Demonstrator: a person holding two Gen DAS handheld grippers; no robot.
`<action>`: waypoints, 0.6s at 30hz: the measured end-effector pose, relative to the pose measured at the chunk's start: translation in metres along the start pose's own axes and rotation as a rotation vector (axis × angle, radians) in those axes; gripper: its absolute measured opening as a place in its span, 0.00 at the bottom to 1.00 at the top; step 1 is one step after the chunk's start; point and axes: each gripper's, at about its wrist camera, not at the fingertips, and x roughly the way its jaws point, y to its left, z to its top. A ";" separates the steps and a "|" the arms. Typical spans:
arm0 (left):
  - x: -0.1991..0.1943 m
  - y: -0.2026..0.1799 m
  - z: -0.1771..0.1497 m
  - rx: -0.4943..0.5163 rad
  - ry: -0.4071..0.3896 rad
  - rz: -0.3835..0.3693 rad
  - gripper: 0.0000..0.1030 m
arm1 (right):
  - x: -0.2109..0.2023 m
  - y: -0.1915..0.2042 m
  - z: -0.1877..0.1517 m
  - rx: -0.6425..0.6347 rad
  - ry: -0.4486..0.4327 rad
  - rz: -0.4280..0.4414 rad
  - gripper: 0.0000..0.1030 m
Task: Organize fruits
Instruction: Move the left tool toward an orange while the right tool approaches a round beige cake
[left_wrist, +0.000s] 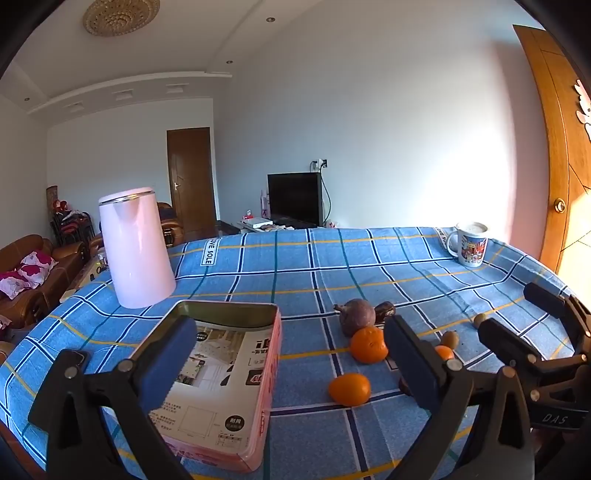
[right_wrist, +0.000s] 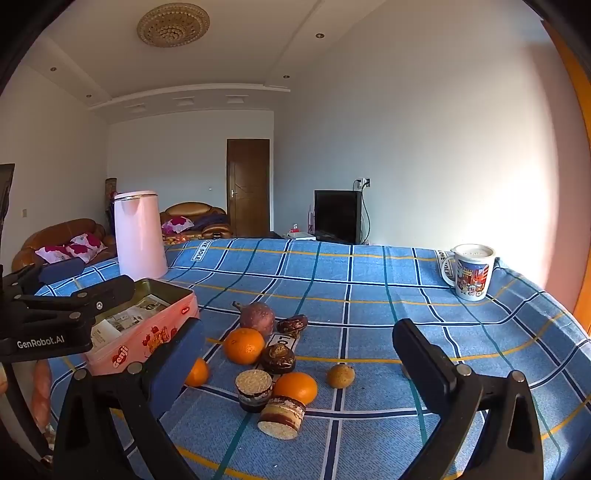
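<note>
Loose fruits lie on the blue checked tablecloth (right_wrist: 369, 280): a purple passion fruit (right_wrist: 257, 318), three oranges (right_wrist: 244, 345) (right_wrist: 296, 387) (right_wrist: 198, 372), dark dried fruits (right_wrist: 278, 358) (right_wrist: 292, 325) and a small brown fruit (right_wrist: 340, 375). Two round cakes (right_wrist: 254, 389) (right_wrist: 281, 416) lie among them. An open pink tin (left_wrist: 225, 373), lined with printed paper, sits to their left. My left gripper (left_wrist: 291, 365) is open above the tin's right edge and also shows in the right wrist view (right_wrist: 62, 291). My right gripper (right_wrist: 299, 369) is open over the fruits, holding nothing.
A pink kettle (left_wrist: 135, 247) stands at the table's far left. A printed mug (right_wrist: 471, 271) stands at the far right. Sofas (right_wrist: 62, 240), a television (right_wrist: 338, 216) and a door (right_wrist: 248, 186) lie beyond the table. The table edge curves down at the right.
</note>
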 end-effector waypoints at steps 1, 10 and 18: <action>0.000 0.000 0.000 -0.001 -0.001 0.000 1.00 | -0.001 0.000 0.000 -0.001 -0.001 0.001 0.99; -0.003 0.003 0.002 -0.011 0.009 -0.004 1.00 | 0.001 0.002 -0.001 -0.004 0.007 0.004 0.99; 0.000 0.004 0.001 -0.002 0.001 0.002 1.00 | 0.002 0.004 -0.001 -0.010 0.009 0.009 0.99</action>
